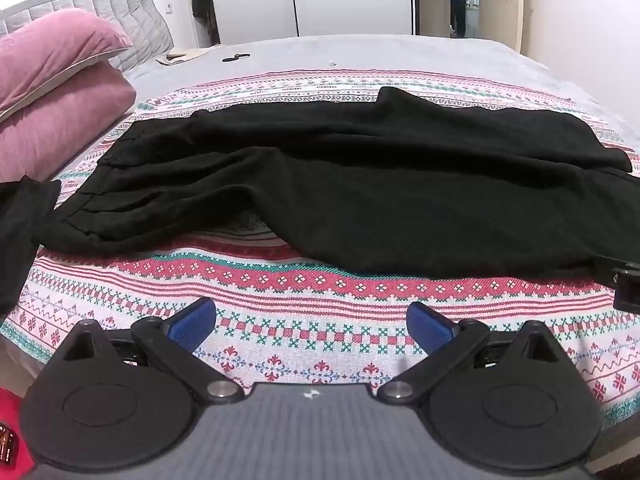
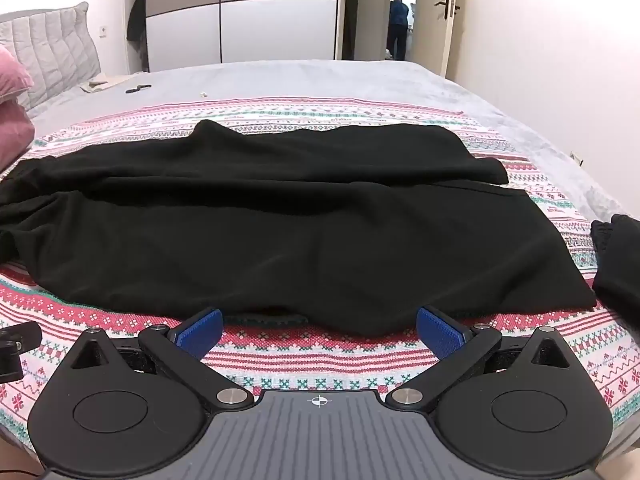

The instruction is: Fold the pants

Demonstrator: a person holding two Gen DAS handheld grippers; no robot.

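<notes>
Black pants (image 1: 340, 184) lie spread sideways across a patterned red, white and green blanket (image 1: 304, 320) on a bed, waistband at the left, legs running right. In the right wrist view the pants (image 2: 280, 224) fill the middle, leg ends at the right. My left gripper (image 1: 312, 320) hovers over the blanket short of the pants' near edge, its blue pads wide apart and nothing between them. My right gripper (image 2: 320, 330) stands open at the near hem of the pants, pads apart, not touching cloth. The right gripper's tip (image 1: 624, 284) shows at the right edge of the left wrist view.
Two pink pillows (image 1: 60, 92) are stacked at the left by the grey headboard (image 1: 100, 8). Another black garment (image 1: 20, 232) lies left of the waistband, and one (image 2: 620, 264) lies right of the leg ends. A wardrobe (image 2: 240, 12) and an open door with a person (image 2: 398, 28) stand beyond the bed.
</notes>
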